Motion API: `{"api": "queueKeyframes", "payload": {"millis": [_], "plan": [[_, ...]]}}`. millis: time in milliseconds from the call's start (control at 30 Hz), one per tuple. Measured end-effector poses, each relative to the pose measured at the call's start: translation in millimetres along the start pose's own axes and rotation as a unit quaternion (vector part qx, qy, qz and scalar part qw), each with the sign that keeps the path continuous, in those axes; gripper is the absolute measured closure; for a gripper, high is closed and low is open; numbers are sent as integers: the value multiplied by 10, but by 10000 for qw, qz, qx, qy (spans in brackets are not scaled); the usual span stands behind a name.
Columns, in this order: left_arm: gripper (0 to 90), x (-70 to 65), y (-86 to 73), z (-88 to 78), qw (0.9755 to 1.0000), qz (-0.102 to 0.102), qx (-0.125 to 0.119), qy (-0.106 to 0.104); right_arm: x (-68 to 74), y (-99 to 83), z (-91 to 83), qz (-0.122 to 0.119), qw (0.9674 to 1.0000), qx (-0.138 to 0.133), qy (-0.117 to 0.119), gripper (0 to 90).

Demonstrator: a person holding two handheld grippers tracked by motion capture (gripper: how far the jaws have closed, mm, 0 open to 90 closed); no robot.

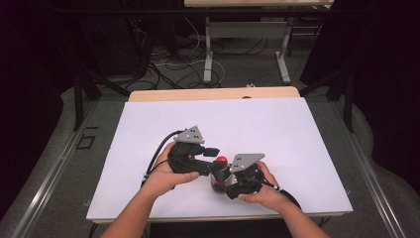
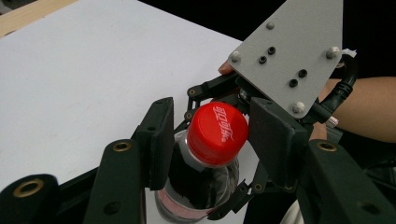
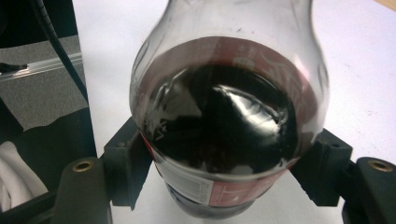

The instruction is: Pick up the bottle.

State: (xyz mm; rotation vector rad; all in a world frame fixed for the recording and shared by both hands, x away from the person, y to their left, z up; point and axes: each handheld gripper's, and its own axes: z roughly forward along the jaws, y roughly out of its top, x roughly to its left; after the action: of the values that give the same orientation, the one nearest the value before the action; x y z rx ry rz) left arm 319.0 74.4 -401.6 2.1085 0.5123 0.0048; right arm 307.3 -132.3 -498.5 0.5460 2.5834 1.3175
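Cola bottle (image 3: 219,126): right gripper (image 1: 242,184) jaws clamp body, steadying; left gripper (image 2: 210,140) jaws straddle red cap (image 2: 217,134), apparently for unscrewing.

white coca-cola script runs across the bottle's red cap (image 2: 217,134).
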Motion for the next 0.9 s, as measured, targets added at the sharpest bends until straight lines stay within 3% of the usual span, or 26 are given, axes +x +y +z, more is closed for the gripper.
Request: {"api": "queueKeyframes", "payload": {"millis": [167,300,467,767,833,900], "plan": [[565,1,9,37,9997,132,110,-159,21,4,7,-24,9999,20,105,288],[592,-26,17,60,9994,254,179,-161,29,4,17,-47,9999,29,144,288],[599,-18,4,47,9994,263,157,-183,35,4,21,-18,9998,22,213,289],[607,-124,1,50,9993,315,72,200,52,21,26,82,9999,4,128,290],[608,-159,-1,62,9990,192,-52,400,51,30,25,155,9998,-10,131,291],[609,-188,6,54,9987,92,-19,509,60,42,23,244,9997,-31,16,291]]}}
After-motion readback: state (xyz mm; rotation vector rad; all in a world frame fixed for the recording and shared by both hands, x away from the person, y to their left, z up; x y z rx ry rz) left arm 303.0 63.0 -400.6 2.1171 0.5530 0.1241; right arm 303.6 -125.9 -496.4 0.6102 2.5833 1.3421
